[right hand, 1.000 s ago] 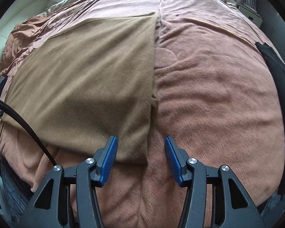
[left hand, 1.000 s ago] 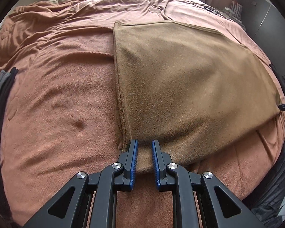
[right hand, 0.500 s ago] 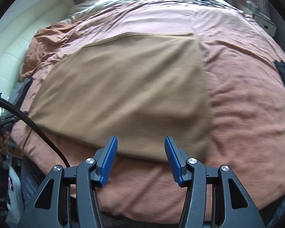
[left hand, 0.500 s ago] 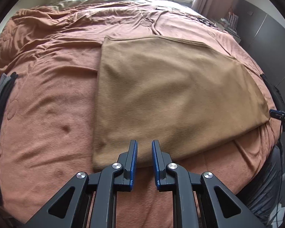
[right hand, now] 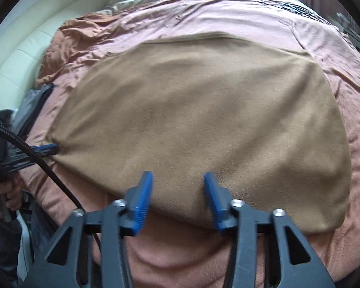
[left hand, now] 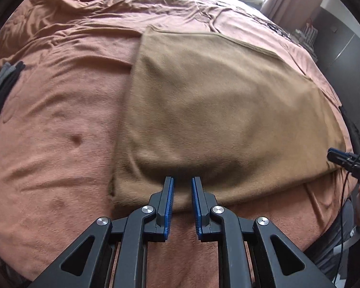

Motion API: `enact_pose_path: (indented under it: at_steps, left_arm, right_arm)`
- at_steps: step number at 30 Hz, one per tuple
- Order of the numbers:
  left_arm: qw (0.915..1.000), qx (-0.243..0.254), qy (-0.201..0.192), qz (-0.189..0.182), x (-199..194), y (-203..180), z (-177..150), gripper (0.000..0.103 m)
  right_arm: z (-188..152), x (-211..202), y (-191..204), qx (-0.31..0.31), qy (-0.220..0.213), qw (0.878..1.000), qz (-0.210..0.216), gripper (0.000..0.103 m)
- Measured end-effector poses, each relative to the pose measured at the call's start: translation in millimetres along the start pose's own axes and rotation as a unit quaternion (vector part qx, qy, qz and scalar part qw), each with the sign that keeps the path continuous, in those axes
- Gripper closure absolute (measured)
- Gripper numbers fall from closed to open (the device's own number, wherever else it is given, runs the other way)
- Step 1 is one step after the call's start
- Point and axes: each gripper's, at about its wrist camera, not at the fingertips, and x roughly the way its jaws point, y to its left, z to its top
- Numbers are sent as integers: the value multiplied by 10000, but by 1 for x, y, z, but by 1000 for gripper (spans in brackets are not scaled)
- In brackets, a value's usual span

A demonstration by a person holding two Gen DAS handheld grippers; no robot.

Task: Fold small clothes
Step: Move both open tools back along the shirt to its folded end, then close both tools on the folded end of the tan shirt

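You are working over a wide bed covered by a rumpled salmon-pink fleece blanket (left hand: 60, 124), with a cream padded headboard (right hand: 24, 55) curving off to the left of your right fingers. One tan rectangular fleece cloth (left hand: 223, 110) is lying flat on that blanket, reaching away ahead of both sets of fingertips, its near edge crossing just under them. Your left gripper (left hand: 182, 182) is sitting at the cloth's near edge close to its left corner, blue pads held a narrow gap apart with fabric showing between them; from its own view I cannot tell whether it is pinching the edge or only resting over it, though the right wrist view shows its tip touching that corner. Your right gripper (right hand: 178, 180) is spread wide and holding nothing, its pads straddling the near edge further along. The main risk, as I judge it, is closing on the pink blanket together with the cloth, since both are soft pile and the edge is lying tight against the bedding; that would drag the bedding up into the fold. Lifting with one corner gripped and the other loose would also skew the fold. Counting: one tan cloth, one pink blanket, two grippers, and one small heap of dark grey and black clothing (left hand: 2, 81) well off to the left of your left fingers.
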Motion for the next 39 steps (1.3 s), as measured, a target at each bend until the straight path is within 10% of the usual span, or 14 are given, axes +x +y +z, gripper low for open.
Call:
enact_pose_path:
  at_steps: [6,12,17,22,26,39]
  left_arm:
    - [9961,-599,-633,-172,-39,42,-6,86]
    - [9887,-1317,-455,-555,-33,75,-12,85]
    - [9801,-1660,-432,-1001,-26,80,-21,51]
    - [9727,-1968,-304,-1188,-14,85,-21,51]
    - [9721,-2047,-234,-1124,-6,84,-20,74]
    - [9674,-2152,-424,-1266,0,86,-17,90]
  right_arm:
    - [-14,12,10,-14,226,9996,-147,71]
    - [-2,4,30,-110,114,9999,25,71]
    - [2,17,46,-212,115,9996,164,71]
    - [4,33,58,-332,262,9987,270,76]
    - [11,44,67,-468,382,9975,370,76]
    - [55,73,63,-369,324,9987,131,88]
